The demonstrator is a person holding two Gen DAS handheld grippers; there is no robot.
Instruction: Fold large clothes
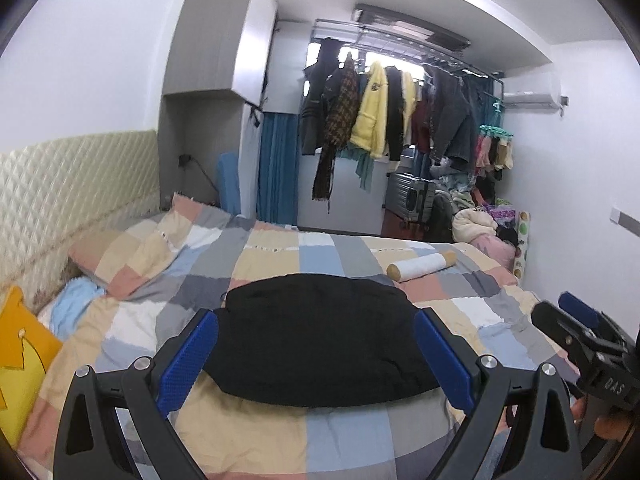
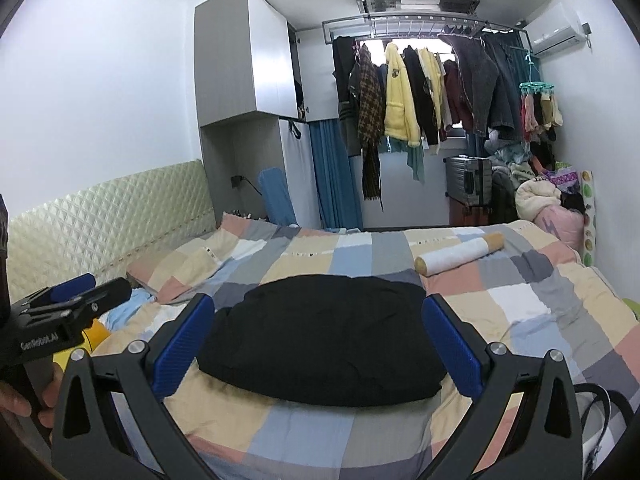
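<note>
A black garment (image 1: 320, 336), folded into a compact rounded bundle, lies on the checked bedspread (image 1: 340, 436); it also shows in the right wrist view (image 2: 320, 336). My left gripper (image 1: 316, 320) is open and empty, held above the bed just before the bundle, its blue pads (image 1: 188, 360) wide apart. My right gripper (image 2: 320, 308) is also open and empty, at about the same distance from the bundle. Each gripper shows at the edge of the other's view: the right one (image 1: 576, 320) and the left one (image 2: 80, 292).
A white roll with tan ends (image 1: 422, 266) lies on the bed beyond the garment. A checked pillow (image 1: 132, 260) and a yellow cushion (image 1: 20, 356) lie at the left by the quilted headboard (image 1: 72, 184). Hanging clothes (image 1: 384, 108), a suitcase (image 1: 412, 196) and piled laundry (image 1: 480, 224) stand behind.
</note>
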